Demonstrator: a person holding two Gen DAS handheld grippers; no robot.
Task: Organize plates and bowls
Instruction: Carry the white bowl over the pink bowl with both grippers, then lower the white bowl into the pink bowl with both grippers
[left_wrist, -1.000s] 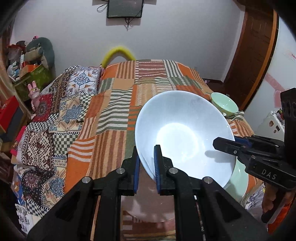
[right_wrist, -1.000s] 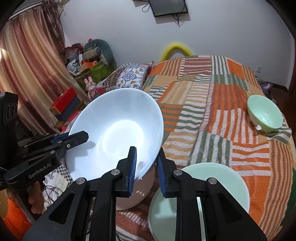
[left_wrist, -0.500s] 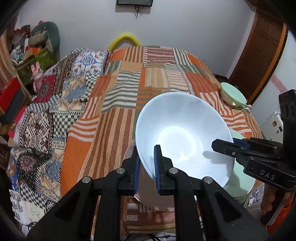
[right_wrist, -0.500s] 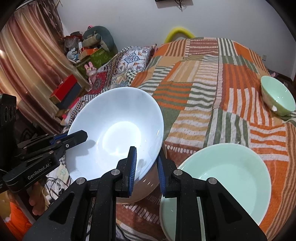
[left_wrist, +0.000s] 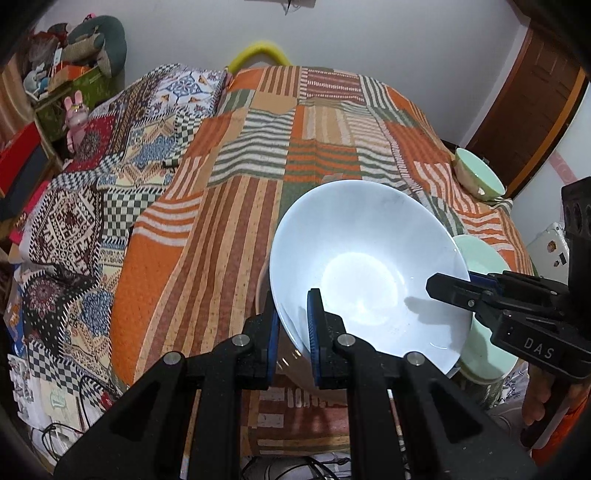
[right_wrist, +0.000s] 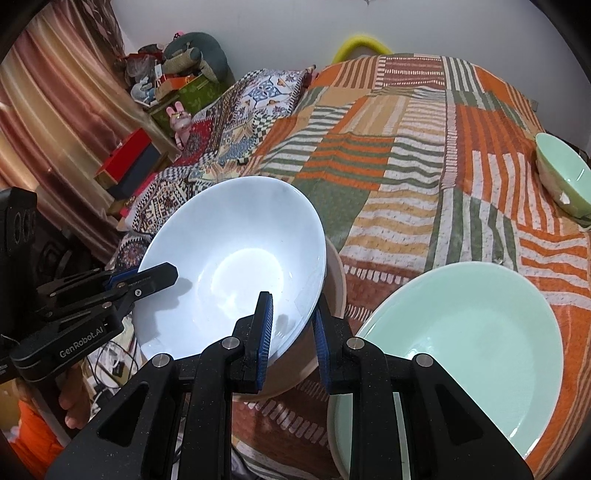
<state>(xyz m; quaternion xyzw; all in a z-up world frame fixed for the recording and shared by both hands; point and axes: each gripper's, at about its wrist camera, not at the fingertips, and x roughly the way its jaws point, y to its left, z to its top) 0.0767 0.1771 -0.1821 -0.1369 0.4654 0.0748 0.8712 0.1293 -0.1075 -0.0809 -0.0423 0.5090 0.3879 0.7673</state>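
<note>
A large white bowl (left_wrist: 369, 273) (right_wrist: 232, 262) is held tilted over the near edge of the bed. My left gripper (left_wrist: 293, 325) is shut on its near-left rim. My right gripper (right_wrist: 291, 325) is shut on its opposite rim and shows in the left wrist view (left_wrist: 458, 288) at the right. A pinkish-beige bowl (right_wrist: 334, 295) sits just under the white bowl. A pale green plate (right_wrist: 465, 343) (left_wrist: 480, 266) lies to the right of it. A small green bowl (right_wrist: 561, 177) (left_wrist: 476, 173) sits at the bed's far right edge.
The bed has a striped orange patchwork cover (left_wrist: 258, 166) with a patterned quilt (left_wrist: 92, 184) on its left side. Boxes, toys and a curtain (right_wrist: 48, 122) stand beside the bed at the left. A wooden door (left_wrist: 528, 103) is at the far right.
Both grippers have moved with the white bowl back and down toward the bed's near edge. The green plate now shows larger in the right wrist view.
</note>
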